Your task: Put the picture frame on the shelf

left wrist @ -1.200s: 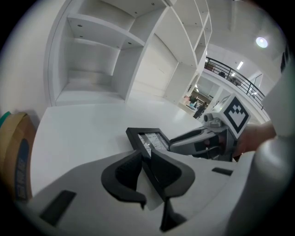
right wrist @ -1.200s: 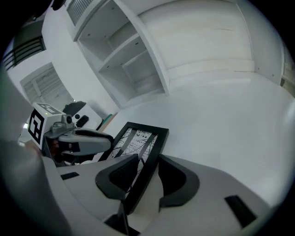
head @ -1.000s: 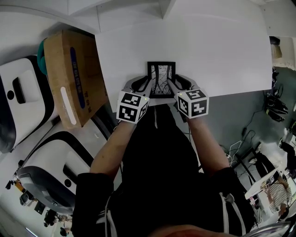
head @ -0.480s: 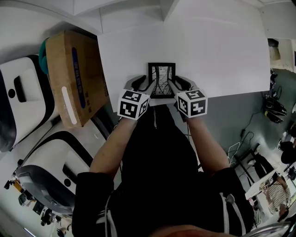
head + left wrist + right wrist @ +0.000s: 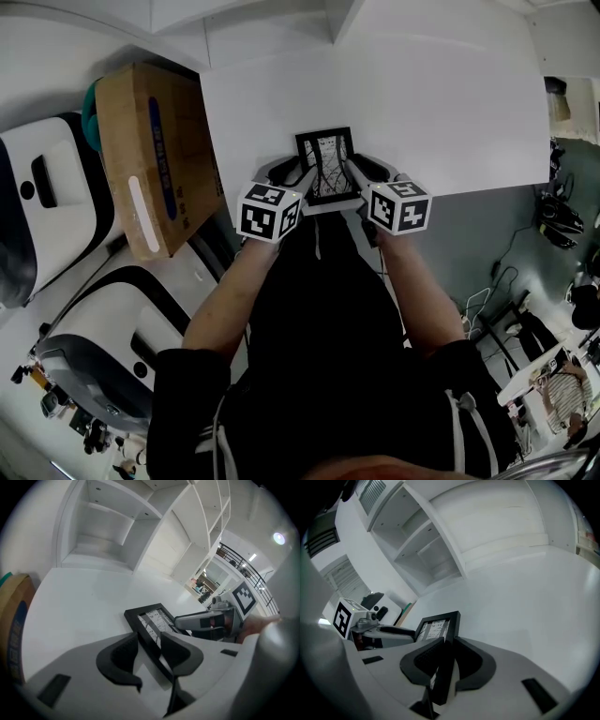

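Left gripper [image 5: 302, 174] first: my jaws stand wide, and the left edge of the picture frame [image 5: 325, 165] runs through the gap between them. In the left gripper view the black edge [image 5: 152, 618] passes close by the right-hand pad, with clear space on the other side, so there is no grip there.

Over to the right gripper [image 5: 352, 172]: these jaws are closing on the frame's right edge. In the right gripper view both dark pads [image 5: 425, 660] look pressed onto the black moulding [image 5: 436, 627], which stands up on edge between them.

The frame sits at the near edge of the white table [image 5: 422, 103], right in front of me, between the two grippers and turned slightly askew. I can't quite tell whether its underside is touching the tabletop or just clear of it.

The white shelf [image 5: 103, 531] stands at the far side of the table, its compartments open towards me. A cardboard box [image 5: 150, 155] lies off to my left, beside the table.
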`<state>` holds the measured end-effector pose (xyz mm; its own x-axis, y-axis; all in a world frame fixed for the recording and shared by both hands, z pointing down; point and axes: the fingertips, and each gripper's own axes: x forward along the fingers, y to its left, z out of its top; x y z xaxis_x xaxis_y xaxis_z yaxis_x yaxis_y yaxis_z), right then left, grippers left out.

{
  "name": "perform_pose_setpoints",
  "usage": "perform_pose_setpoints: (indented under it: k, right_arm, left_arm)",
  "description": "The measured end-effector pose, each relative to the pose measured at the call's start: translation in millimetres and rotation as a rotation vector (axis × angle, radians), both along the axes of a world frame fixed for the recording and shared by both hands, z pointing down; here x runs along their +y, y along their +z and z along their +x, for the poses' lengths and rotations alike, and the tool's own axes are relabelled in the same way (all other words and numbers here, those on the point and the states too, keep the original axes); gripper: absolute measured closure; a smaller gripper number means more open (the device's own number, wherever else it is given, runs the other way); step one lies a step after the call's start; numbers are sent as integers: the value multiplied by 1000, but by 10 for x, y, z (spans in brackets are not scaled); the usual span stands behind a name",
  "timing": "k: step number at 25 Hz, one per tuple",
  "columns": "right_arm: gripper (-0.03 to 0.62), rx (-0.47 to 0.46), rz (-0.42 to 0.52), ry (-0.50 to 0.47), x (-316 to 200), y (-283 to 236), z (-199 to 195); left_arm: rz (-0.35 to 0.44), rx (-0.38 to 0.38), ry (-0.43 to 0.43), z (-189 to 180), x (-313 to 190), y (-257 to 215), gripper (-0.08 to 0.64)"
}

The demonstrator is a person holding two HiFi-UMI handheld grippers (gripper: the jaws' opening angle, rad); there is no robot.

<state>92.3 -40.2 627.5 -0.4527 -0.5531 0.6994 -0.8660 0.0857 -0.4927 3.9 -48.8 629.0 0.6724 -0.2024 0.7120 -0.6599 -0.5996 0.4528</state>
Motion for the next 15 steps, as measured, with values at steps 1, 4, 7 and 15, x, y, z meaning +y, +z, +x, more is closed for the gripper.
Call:
perform_pose_setpoints:
  k: [1, 4, 7, 15]
  right_arm:
    - [509, -9, 1, 9, -1, -7, 12]
    - [511, -38, -1, 36, 2, -26, 45]
    - [512, -52, 2, 60, 14, -59, 69]
    - [512, -74, 39, 71, -2, -185, 86]
  left_arm:
    - [-4, 6, 0, 2, 11, -7, 406]
    - [-12, 28, 0, 12, 34, -37, 405]
    - [-10, 40, 1, 24, 38, -82, 405]
    - [-9, 80, -15, 29, 35, -204, 405]
